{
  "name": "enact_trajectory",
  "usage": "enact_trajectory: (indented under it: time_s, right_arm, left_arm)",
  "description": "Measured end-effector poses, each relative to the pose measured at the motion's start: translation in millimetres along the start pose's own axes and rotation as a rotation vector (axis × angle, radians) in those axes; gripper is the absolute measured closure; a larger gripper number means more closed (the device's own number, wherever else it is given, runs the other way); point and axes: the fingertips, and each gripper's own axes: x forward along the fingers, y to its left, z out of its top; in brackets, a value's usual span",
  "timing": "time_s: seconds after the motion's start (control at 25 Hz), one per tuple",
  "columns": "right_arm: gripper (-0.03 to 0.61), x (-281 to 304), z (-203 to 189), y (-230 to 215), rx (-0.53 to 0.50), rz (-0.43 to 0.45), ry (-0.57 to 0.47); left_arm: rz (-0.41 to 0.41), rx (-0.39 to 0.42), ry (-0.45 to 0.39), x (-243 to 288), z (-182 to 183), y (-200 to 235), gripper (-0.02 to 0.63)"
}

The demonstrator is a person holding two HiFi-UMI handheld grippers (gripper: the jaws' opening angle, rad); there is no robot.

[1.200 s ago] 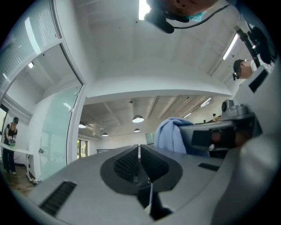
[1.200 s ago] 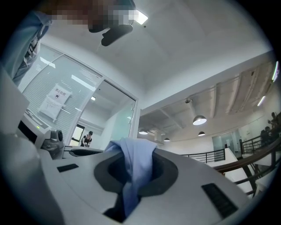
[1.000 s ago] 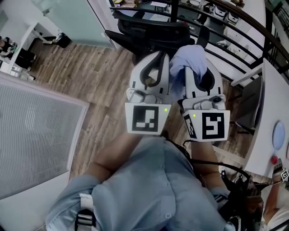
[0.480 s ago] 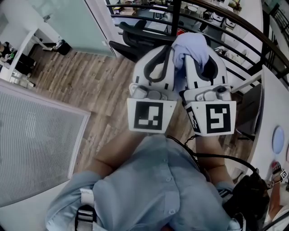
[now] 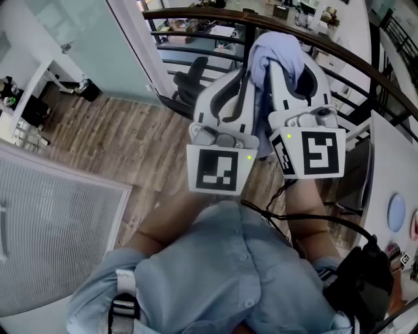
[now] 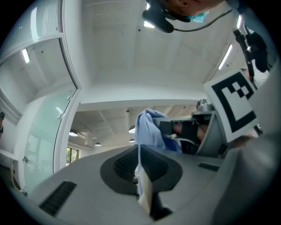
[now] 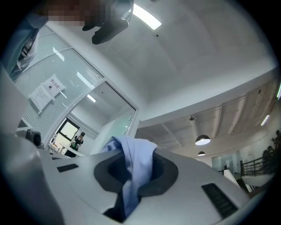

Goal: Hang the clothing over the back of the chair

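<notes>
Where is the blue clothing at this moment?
Head view, top centre: the clothing hangs bunched between the left tongs and right tongs, both shut on it, before the railing.

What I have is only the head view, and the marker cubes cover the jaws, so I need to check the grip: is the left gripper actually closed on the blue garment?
Observer: Yes. In the left gripper view, the left gripper is shut on a thin fold of the blue garment.
Operator: And the right one?
Observer: In its own view, the right gripper is shut on a thicker, bunched part of it, which stands up above the jaws.
Operator: Is anything else caught on the left side?
Observer: A pale strip lies in the pinch with the fold. I cannot tell whether it is a label or a hem.
</notes>
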Motion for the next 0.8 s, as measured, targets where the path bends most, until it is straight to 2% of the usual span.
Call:
enact_trajectory:
  time_s: [0.12, 0.2, 0.28, 0.32, 0.36, 0.4, 0.48, 0.8]
  right_arm:
    - [0.543, 21.5, -26.0, -13.0, 0.01, -0.006, 0.084]
    - [0.539, 35.6, -70.6, -12.9, 0.003, 0.049, 0.262]
    - [0.493, 40.7, -115.5, -5.4, 0.017, 0.126, 0.436]
    - [0.463, 38.9, -131.9, -1.2, 0.031, 0.154, 0.492]
    - [0.383, 35.9, -144.1, 1.9, 0.044, 0.172, 0.528]
    - [0.307, 32.6, -152.8, 3.4, 0.055, 0.182, 0.55]
    - [0.281, 25.7, -163.9, 1.8, 0.066, 0.179, 0.573]
    - [0.288, 7.8, -168.6, -6.9, 0.108, 0.105, 0.527]
  left_arm:
    - [-0.008, -0.015, 0.049, 8.4, -8.1, 5.2, 0.591]
    - [-0.009, -0.032, 0.085, 10.0, -20.6, 6.9, 0.591]
    - [-0.006, -0.061, 0.107, 9.5, -34.6, 9.1, 0.591]
    - [-0.003, -0.077, 0.116, 8.5, -41.6, 11.3, 0.591]
    - [0.0, -0.091, 0.126, 7.5, -48.5, 14.0, 0.591]
    - [0.003, -0.101, 0.135, 6.9, -55.0, 16.7, 0.591]
    - [0.009, -0.112, 0.148, 5.8, -66.0, 20.3, 0.591]
    - [0.035, -0.145, 0.177, 8.0, -91.4, 28.3, 0.591]
